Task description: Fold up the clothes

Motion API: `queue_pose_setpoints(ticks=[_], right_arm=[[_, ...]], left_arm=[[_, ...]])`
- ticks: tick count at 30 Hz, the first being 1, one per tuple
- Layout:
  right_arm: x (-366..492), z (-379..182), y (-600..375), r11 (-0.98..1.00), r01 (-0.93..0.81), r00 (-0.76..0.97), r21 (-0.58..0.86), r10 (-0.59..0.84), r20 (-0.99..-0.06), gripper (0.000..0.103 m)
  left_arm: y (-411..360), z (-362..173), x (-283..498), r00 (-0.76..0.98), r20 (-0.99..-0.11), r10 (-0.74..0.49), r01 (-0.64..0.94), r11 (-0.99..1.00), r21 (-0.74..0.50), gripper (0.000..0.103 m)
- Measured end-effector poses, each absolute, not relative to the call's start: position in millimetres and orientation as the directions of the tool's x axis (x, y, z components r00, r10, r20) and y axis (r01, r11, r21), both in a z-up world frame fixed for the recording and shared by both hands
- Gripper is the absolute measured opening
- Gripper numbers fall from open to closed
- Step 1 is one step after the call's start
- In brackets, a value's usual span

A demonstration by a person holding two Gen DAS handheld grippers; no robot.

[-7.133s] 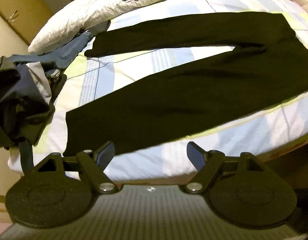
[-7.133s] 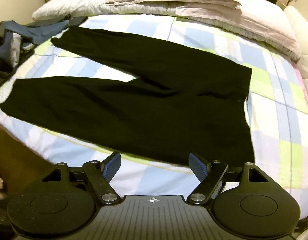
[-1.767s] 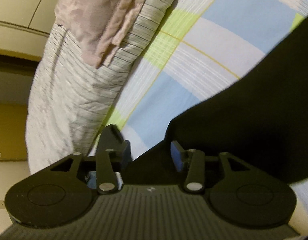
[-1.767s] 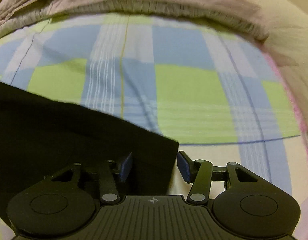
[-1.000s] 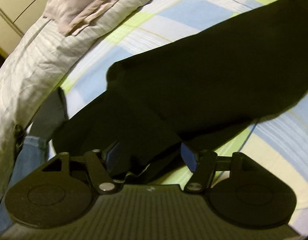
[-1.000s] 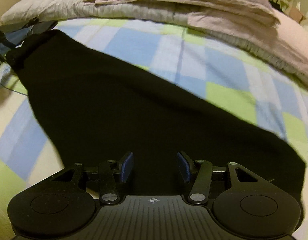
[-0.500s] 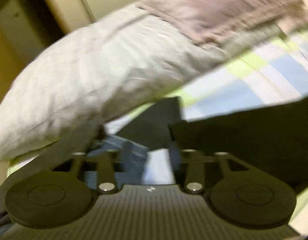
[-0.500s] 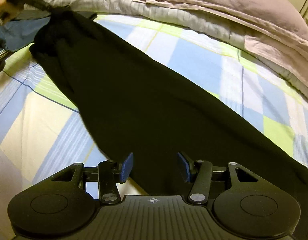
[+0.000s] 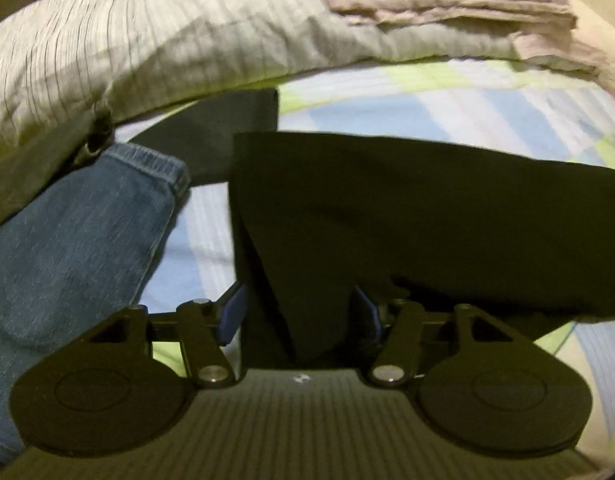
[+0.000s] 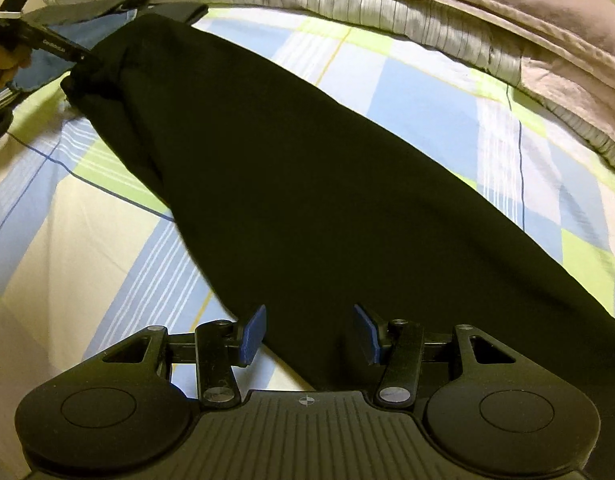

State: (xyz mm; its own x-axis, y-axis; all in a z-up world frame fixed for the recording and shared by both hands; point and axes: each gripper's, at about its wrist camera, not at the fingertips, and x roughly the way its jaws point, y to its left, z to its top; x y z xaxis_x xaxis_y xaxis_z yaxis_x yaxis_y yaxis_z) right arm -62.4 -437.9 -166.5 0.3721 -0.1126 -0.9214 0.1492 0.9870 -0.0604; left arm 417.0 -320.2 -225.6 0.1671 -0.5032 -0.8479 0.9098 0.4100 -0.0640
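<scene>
Across a bed (image 10: 407, 92) with a blue, green and white checked sheet, black trousers (image 10: 307, 184) lie folded lengthwise below striped pillows (image 9: 147, 40). Jeans (image 9: 67, 240) sit left of the trousers. The left gripper (image 9: 299, 316) has just been widening around the cuff end; the right gripper (image 10: 309, 336) stands spread over trouser cloth, grip uncertain

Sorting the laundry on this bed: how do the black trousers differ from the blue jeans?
The black trousers are plain and dark; the blue jeans are faded denim with a stitched hem. The trousers are stretched long across the checked sheet, between the tongs; the jeans lie bunched at its edge, clear of them. Both rest below the pillows.
</scene>
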Motion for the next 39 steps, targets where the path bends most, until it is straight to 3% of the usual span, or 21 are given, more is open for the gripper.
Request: queue_pose_setpoints(ticks=[5, 7, 8, 9, 17, 22, 24, 29, 32, 39], right_arm=[[-60.4, -165.6, -436.0, 0.986, 0.160, 0.365, -0.054, -0.110, -0.924, 0.052], [-59.4, -166.2, -434.1, 0.986, 0.158, 0.361, -0.051, -0.106, -0.927, 0.052], [-58.9, -166.4, -433.1, 0.986, 0.156, 0.358, -0.051, -0.104, -0.928, 0.052], [-58.7, -166.3, -431.8, 0.987, 0.150, 0.355, -0.054, -0.104, -0.929, 0.052], [-73.7, -164.8, -439.8, 0.981, 0.173, 0.323, -0.087, -0.140, -0.936, 0.052], [-79.7, -171.9, -447.6, 0.971, 0.228, 0.284, -0.072, -0.137, -0.949, 0.052], [-82.4, -172.4, -447.1, 0.974, 0.216, 0.281, -0.074, -0.134, -0.950, 0.052], [-94.0, -177.1, -456.8, 0.963, 0.263, 0.260, -0.055, -0.126, -0.957, 0.052], [-101.3, -184.0, -468.3, 0.939, 0.343, 0.238, -0.010, -0.097, -0.967, 0.052], [-113.7, -190.1, -487.3, 0.868, 0.494, 0.205, 0.051, -0.059, -0.977, 0.052]], left_arm=[[-315.9, -222.4, 401.5, 0.123, -0.841, -0.527, 0.941, 0.332, -0.070, 0.053], [-322.3, -230.7, 403.2, 0.105, -0.859, -0.500, 0.942, 0.328, -0.076, 0.036], [-325.9, -234.4, 406.0, 0.091, -0.871, -0.484, 0.941, 0.328, -0.084, 0.010], [-327.1, -232.6, 408.7, 0.091, -0.876, -0.474, 0.942, 0.327, -0.079, 0.000], [-298.6, -182.2, 440.0, 0.106, -0.901, -0.422, 0.948, 0.317, -0.037, 0.000], [-311.8, -215.9, 429.1, 0.153, -0.926, -0.345, 0.954, 0.295, 0.047, 0.002], [-311.9, -225.5, 428.1, 0.176, -0.935, -0.309, 0.950, 0.302, 0.079, 0.010], [-298.7, -215.2, 424.1, 0.287, -0.925, -0.248, 0.928, 0.309, 0.205, 0.012], [-297.2, -199.8, 409.7, 0.358, -0.895, -0.267, 0.921, 0.262, 0.290, 0.015], [-326.2, -200.2, 339.6, 0.317, -0.880, -0.354, 0.944, 0.034, 0.327, 0.027]])
